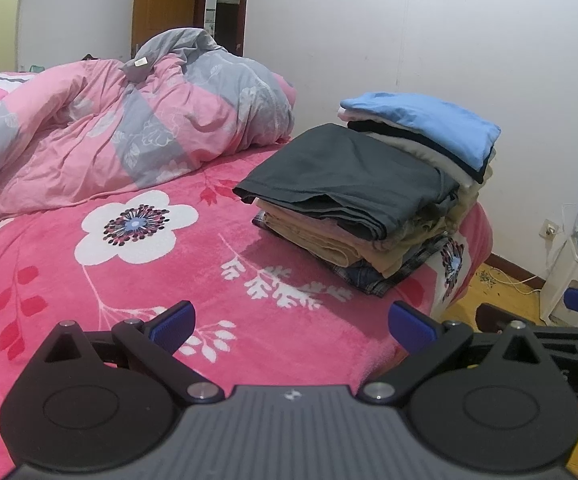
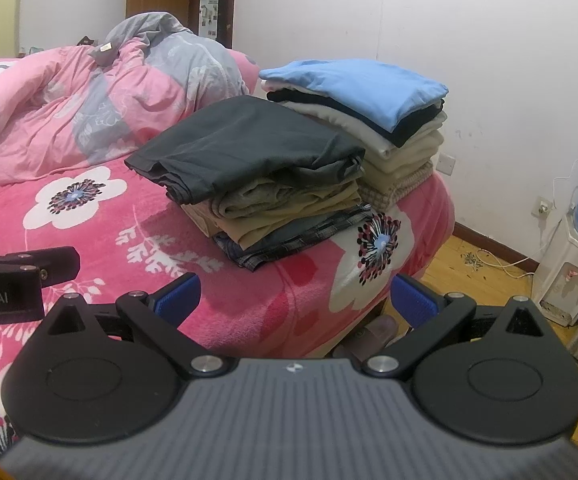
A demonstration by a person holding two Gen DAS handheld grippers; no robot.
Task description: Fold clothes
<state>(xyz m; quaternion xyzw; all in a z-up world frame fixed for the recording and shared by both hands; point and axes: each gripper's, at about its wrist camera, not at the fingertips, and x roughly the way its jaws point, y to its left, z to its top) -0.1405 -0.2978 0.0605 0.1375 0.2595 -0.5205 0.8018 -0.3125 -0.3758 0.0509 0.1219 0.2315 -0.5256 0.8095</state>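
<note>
Two stacks of folded clothes rest on the far right corner of the bed. The nearer stack has a dark grey garment (image 1: 345, 172) (image 2: 245, 140) on top, with tan and plaid pieces under it. Behind it, a light blue garment (image 1: 425, 124) (image 2: 361, 88) tops a pile of black and cream pieces. My left gripper (image 1: 291, 326) hangs open over the pink flowered blanket (image 1: 137, 264), holding nothing. My right gripper (image 2: 295, 298) is open too, above the bed's near corner, short of the stacks. Part of the left gripper (image 2: 17, 276) shows at the left edge of the right wrist view.
A crumpled pink and grey duvet (image 1: 121, 128) fills the back left of the bed. A water dispenser (image 2: 573, 276) with a blue bottle stands on the wooden floor (image 2: 485, 280) at right, by the white wall. A wooden door (image 1: 165, 4) stands behind.
</note>
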